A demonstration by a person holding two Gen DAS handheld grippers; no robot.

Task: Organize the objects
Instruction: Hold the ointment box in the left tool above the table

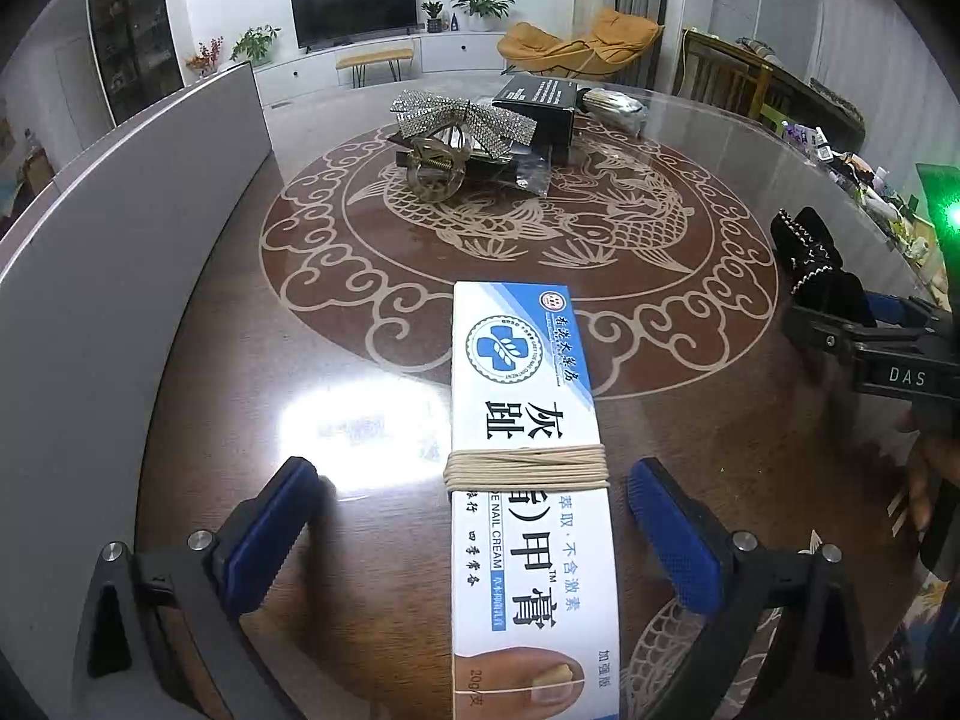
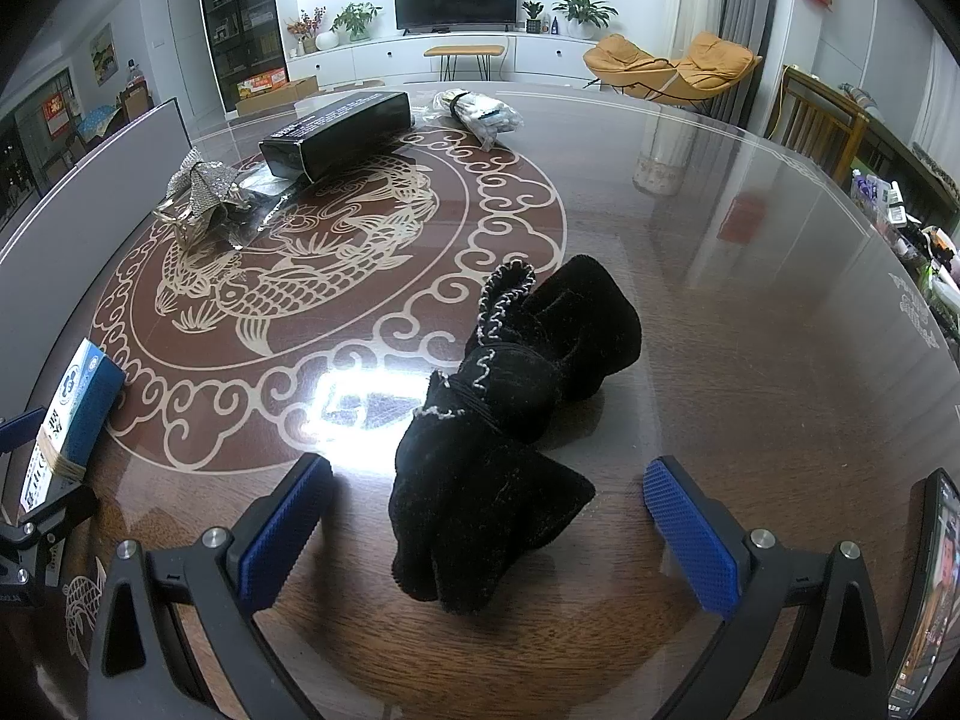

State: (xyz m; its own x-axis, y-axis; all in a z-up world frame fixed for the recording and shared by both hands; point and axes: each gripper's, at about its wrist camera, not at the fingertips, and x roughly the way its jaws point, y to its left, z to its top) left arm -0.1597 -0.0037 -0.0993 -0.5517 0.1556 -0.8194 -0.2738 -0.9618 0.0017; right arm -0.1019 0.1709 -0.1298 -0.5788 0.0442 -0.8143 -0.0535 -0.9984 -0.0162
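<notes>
Blue-padded, your left hand-held gripper (image 1: pixel 474 531) stands wide open astride the cream box (image 1: pixel 528 480), which lies flat on the counter (image 1: pixel 240 360) with a rubber band (image 1: pixel 527 468) round its middle; neither pad touches it. Your right hand-held gripper (image 2: pixel 489 531) is equally wide open, with the near end of the black velvet bow (image 2: pixel 516 396) between its pads, nothing clamped.

Farther off, near the counter's middle: rhinestone bow (image 1: pixel 462 120) on a hair claw (image 1: pixel 433 171), black box (image 1: pixel 540 105) just behind, white bundle (image 2: pixel 480 111) beyond that.

Step in hand, by my reading: two pickups about to begin. Next move calls for closing each gripper squarely — left across the box near the band, right on the bow's thick knot, since soft velvet may slip.
</notes>
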